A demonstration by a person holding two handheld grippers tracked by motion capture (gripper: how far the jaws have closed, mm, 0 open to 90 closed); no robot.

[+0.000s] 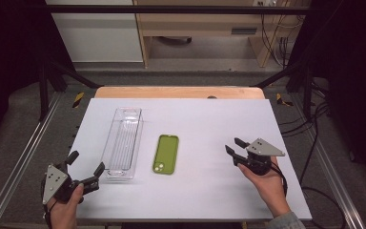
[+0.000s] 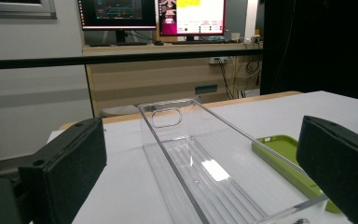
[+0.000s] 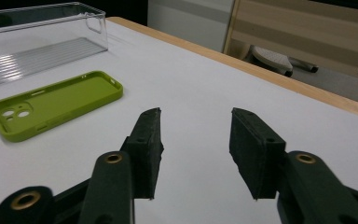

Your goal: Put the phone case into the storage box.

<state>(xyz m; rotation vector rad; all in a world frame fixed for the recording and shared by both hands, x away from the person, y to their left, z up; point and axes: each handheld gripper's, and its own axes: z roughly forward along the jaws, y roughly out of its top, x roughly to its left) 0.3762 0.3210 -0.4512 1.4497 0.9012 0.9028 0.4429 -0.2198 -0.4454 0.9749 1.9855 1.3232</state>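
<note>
A green phone case point(image 1: 166, 153) lies flat, hollow side up, in the middle of the white table point(image 1: 205, 119). To its left stands a long clear plastic bin point(image 1: 122, 142), with nothing in it. My left gripper point(image 1: 86, 162) is open at the table's front left corner, just short of the bin's near end point(image 2: 200, 163); the phone case point(image 2: 286, 158) lies beyond its right jaw. My right gripper point(image 1: 234, 146) is open at the right, jaws apart and pointing left toward the phone case point(image 3: 56, 105), well short of it. The bin point(image 3: 37, 42) sits behind the case.
The table has a wooden far edge point(image 1: 178, 91). Metal frame rails point(image 1: 24, 157) run along both sides, with cables point(image 1: 314, 129) on the floor at the right. Monitors point(image 2: 154, 16) and a wooden bench stand beyond the table.
</note>
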